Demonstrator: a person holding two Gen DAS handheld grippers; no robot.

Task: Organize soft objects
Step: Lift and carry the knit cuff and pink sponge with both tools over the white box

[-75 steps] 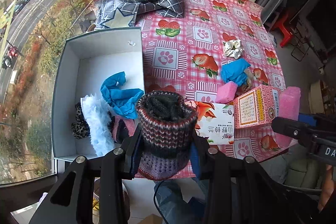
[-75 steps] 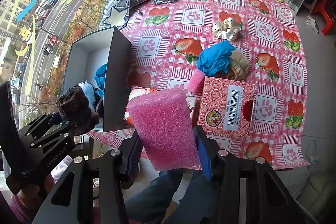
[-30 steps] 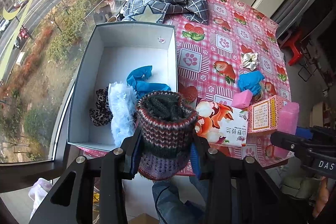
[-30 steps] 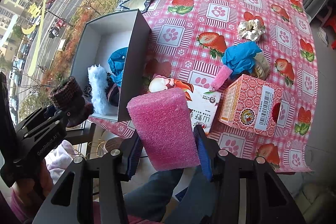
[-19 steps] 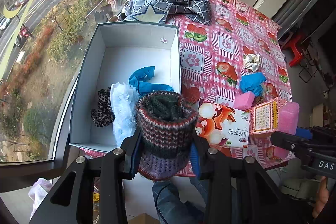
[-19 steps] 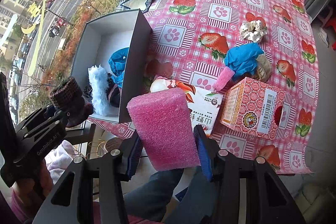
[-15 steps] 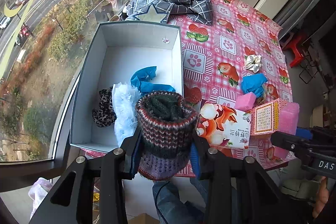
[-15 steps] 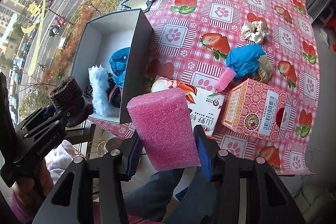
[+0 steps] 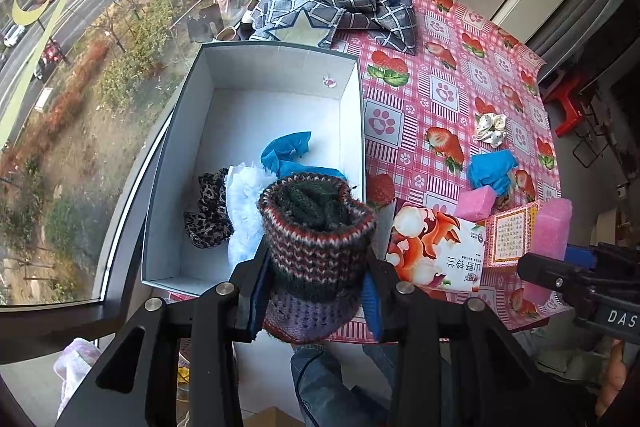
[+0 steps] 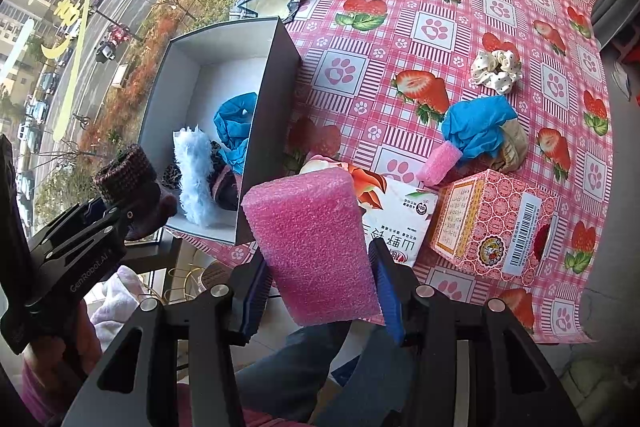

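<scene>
Beside the window, both tongs had drifted toward the grey box [image 9: 256, 67], left gripper [image 9: 316, 267] clamping the knitted sock [image 9: 316, 227], right gripper [image 10: 320, 267] pinching the pink foam block [image 10: 312, 243], neither yet dropped inside.

The left gripper [image 9: 316, 291] is showing matt black arms with bright metal screw heads and blue pads, and it is pressing a coarse, chunky-knit woollen sock [image 9: 316, 251] — striped yarn, fuzzy at the edges. The right gripper [image 10: 320, 287], of the same matt black finish, is squeezing a pink foam block [image 10: 316, 247] whose surface is looking pebbly and faintly shiny. The counter [image 10: 460, 7] is wearing a smooth printed tablecloth with a slight sheen, the box [image 9: 264, 99] is looking like matt white card inside — holding a fluffy pale-blue piece [image 9: 244, 203] and crumpled blue cloth [image 9: 286, 151] — while the tissue pack [image 9: 436, 251] is gleaming as glossy plastic film.
</scene>
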